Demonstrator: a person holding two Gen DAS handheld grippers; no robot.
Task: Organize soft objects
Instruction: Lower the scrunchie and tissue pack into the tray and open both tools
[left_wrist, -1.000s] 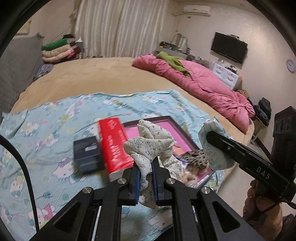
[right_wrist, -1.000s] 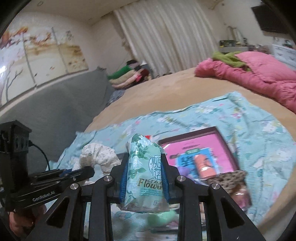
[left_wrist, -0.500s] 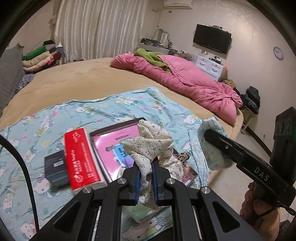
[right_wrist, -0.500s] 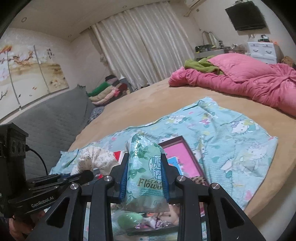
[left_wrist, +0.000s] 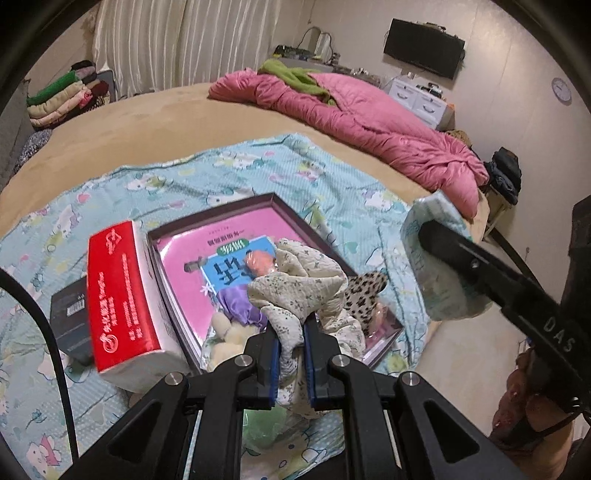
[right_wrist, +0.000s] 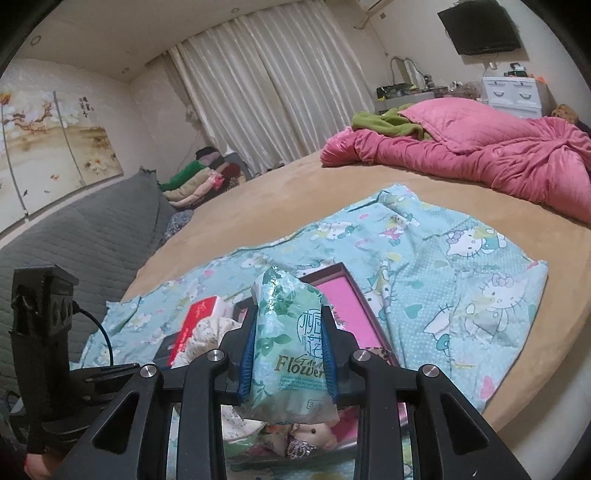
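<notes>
My left gripper is shut on a cream floral cloth scrunchie and holds it above the near end of a dark tray with a pink book inside. My right gripper is shut on a green-and-white tissue pack marked "Flower"; the pack also shows in the left wrist view, held above the bed's edge. A leopard-print scrunchie, a purple item and a plush toy lie in the tray.
A red tissue pack and a black box lie left of the tray on a Hello Kitty sheet. A pink quilt lies at the far right, folded blankets far left. The floor drops off right.
Both grippers have pulled back and up from the bed, each still holding its object. The left view has swung so that the tray sits directly under the scrunchie.
</notes>
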